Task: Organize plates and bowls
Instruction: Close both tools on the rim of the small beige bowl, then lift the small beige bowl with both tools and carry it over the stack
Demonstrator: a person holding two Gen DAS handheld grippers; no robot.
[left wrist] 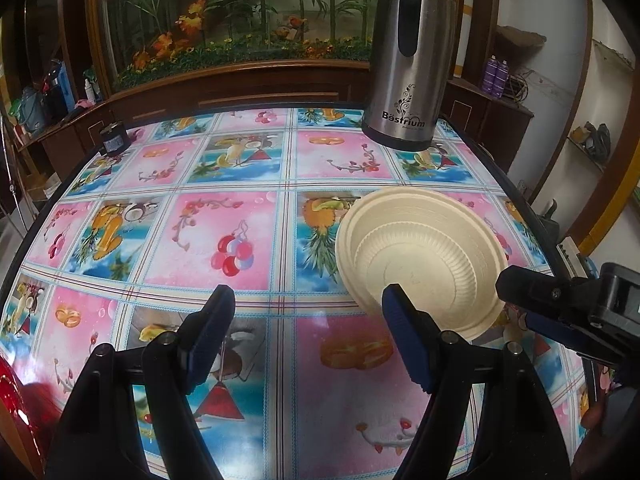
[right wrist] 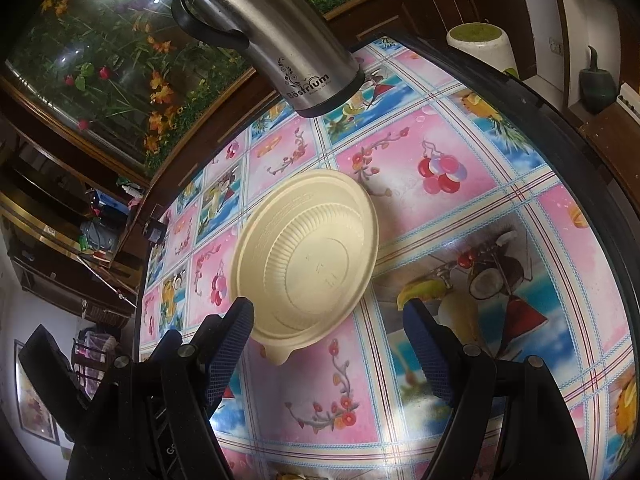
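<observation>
Cream ribbed bowl (left wrist: 420, 256); pink-blue fruit-print tablecloth (left wrist: 248, 240).

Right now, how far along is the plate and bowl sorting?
Done: cream bowls appear nested as one stack on the tablecloth, near the steel flask. In hand: nothing; left gripper and right gripper are both open, the right beside the stack's rim. Left: no other plates or bowls are visible.

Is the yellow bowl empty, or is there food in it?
Empty. The cream bowl sits right side up on the table, and its ribbed inside and flat bottom show bare in both views.
</observation>
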